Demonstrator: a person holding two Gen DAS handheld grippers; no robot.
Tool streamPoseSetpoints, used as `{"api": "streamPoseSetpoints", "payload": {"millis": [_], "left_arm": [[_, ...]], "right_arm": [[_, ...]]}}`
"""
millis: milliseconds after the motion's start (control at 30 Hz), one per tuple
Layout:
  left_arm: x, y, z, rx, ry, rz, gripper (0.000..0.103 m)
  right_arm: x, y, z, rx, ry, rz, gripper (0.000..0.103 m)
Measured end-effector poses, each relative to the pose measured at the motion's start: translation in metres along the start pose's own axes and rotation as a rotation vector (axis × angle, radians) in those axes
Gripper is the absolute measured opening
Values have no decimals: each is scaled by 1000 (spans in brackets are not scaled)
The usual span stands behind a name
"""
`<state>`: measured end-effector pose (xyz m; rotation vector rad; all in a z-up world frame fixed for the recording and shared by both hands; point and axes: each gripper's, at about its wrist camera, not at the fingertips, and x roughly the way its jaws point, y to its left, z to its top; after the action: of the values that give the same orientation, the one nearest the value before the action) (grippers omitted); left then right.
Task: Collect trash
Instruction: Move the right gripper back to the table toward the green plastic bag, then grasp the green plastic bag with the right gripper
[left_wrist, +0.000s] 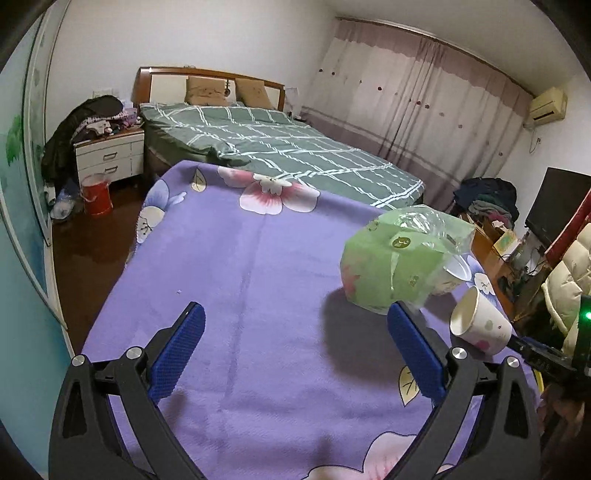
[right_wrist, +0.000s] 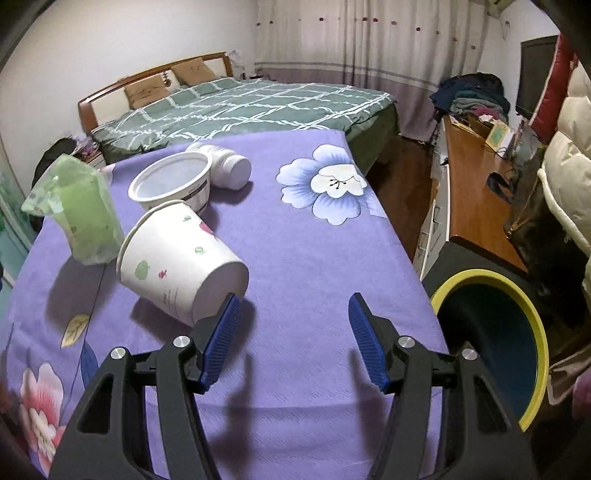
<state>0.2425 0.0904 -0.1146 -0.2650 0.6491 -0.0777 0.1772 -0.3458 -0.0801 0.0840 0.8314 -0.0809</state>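
Two black claws with blue ribbed pads hover over a tabletop draped in a purple cloth printed with large flowers, in a bedroom. The left claw is spread wide with nothing between its pads; a crumpled green plastic tissue wrapper sits just past its right finger. The right claw is likewise released and empty, its left pad just beside the base of a white paper cup with coloured dots, tipped on its side. Behind the cup stand a white plastic tub and, beside that, a white bottle lying flat. A dark bin with a yellow-green rim waits off the tabletop's right edge. A bed with a green plaid cover fills the background.
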Motion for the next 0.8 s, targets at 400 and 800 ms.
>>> {"api": "streamPoseSetpoints", "payload": {"millis": [400,800], "left_arm": [[-21,4,1,-34,-85,212,98],[-42,26,0,-86,-173,438,98]], "right_arm": [[-43,81,21,-54,-159,204,64],[-40,190,62,-219,-220,296,88]]}}
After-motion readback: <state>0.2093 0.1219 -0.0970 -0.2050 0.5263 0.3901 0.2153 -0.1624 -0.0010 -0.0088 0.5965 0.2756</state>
